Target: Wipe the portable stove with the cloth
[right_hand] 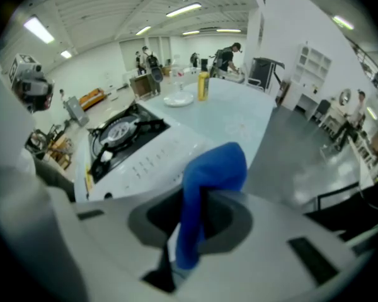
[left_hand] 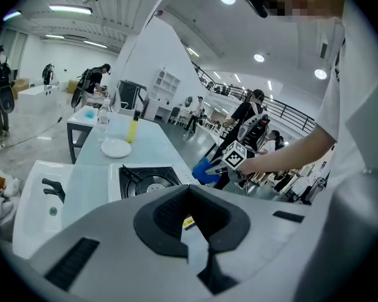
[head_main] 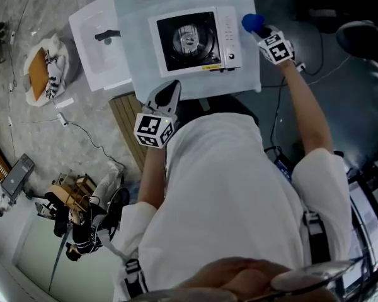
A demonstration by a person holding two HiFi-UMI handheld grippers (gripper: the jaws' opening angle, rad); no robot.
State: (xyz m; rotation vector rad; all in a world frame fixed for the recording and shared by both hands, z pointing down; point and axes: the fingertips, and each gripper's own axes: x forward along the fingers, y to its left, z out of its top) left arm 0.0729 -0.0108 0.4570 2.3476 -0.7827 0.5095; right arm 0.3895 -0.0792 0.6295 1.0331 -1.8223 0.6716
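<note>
Right gripper: jaws clamped on blue cloth, a folded wad sticking out past the tips. Held just off the right end of the portable stove; contact not evident. From this gripper the stove lies to its left, control strip nearest, burner beyond.

Stove's long axis runs away leftward from the cloth.

Left gripper: jaws together, empty, at the stove's near edge.

Judgement: right does the wiping, sweeping left.

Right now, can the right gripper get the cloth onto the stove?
Probably yes: the right gripper, shut on the blue cloth, sits just beside the stove, at its control side, with nothing between them.
</note>
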